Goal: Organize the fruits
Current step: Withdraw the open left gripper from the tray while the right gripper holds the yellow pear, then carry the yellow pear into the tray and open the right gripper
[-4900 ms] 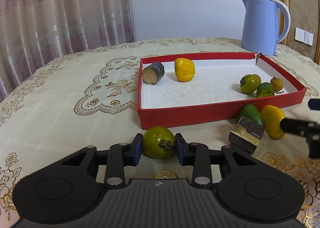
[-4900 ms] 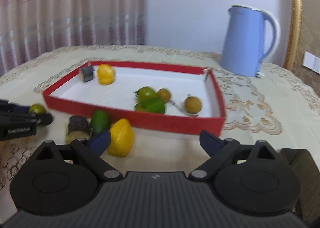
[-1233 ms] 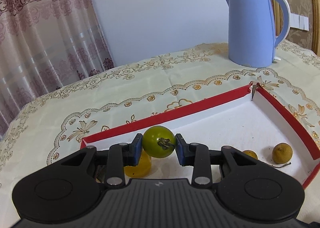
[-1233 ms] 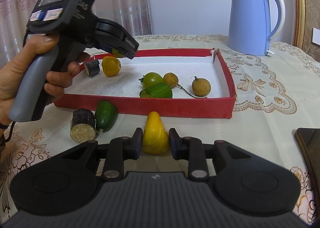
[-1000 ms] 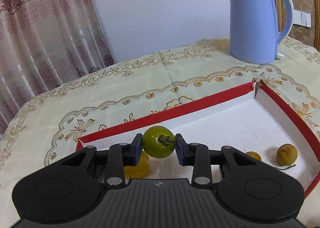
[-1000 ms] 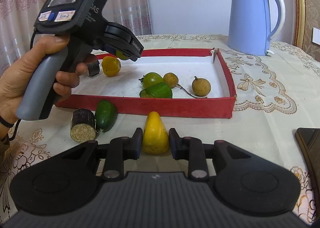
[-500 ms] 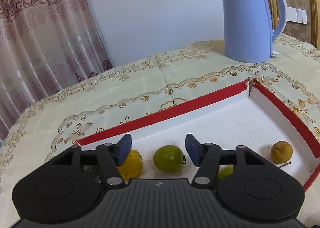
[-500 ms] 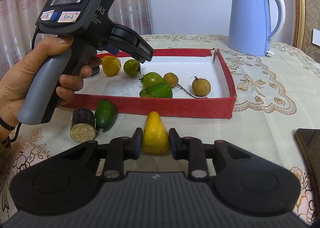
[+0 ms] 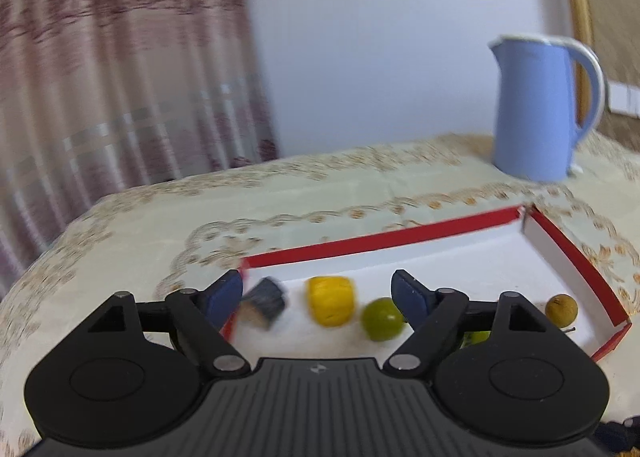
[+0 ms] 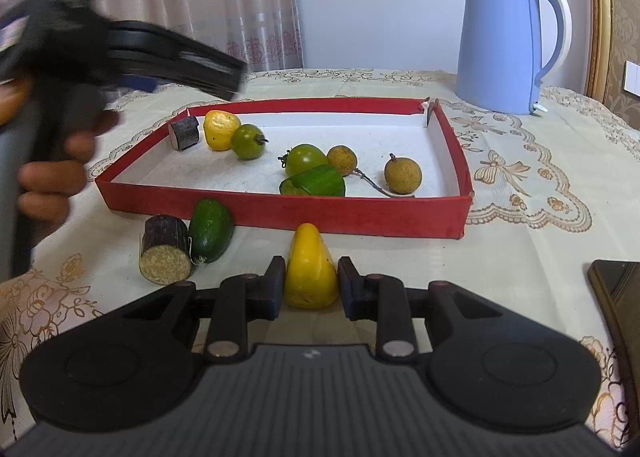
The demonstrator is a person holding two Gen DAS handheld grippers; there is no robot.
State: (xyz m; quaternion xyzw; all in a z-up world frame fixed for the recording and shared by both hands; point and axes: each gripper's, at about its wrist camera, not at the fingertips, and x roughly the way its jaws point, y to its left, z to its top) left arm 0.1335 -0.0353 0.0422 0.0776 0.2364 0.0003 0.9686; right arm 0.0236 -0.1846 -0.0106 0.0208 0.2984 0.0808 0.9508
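Observation:
The red tray point(image 10: 280, 209) with a white floor holds a dark cane piece point(image 10: 184, 131), a yellow fruit point(image 10: 220, 129), a green tomato point(image 10: 248, 141), another green tomato point(image 10: 306, 159), a cucumber piece point(image 10: 318, 181) and two brown longans point(image 10: 403, 175). My left gripper point(image 9: 318, 297) is open and empty above the tray's near left; the green tomato point(image 9: 382, 319) lies on the tray floor below it. My right gripper point(image 10: 312, 283) is shut on a yellow fruit point(image 10: 310, 269) that rests on the table in front of the tray.
A cane piece point(image 10: 165, 251) and a green cucumber point(image 10: 211, 229) lie on the tablecloth left of my right gripper. A blue kettle point(image 10: 506, 43) stands behind the tray. A dark object point(image 10: 618, 297) lies at the right edge. Curtains hang at the back left.
My left gripper opened and let the green tomato go into the tray, then drew back and up with its jaws wider. My right gripper has stayed shut on the yellow fruit.

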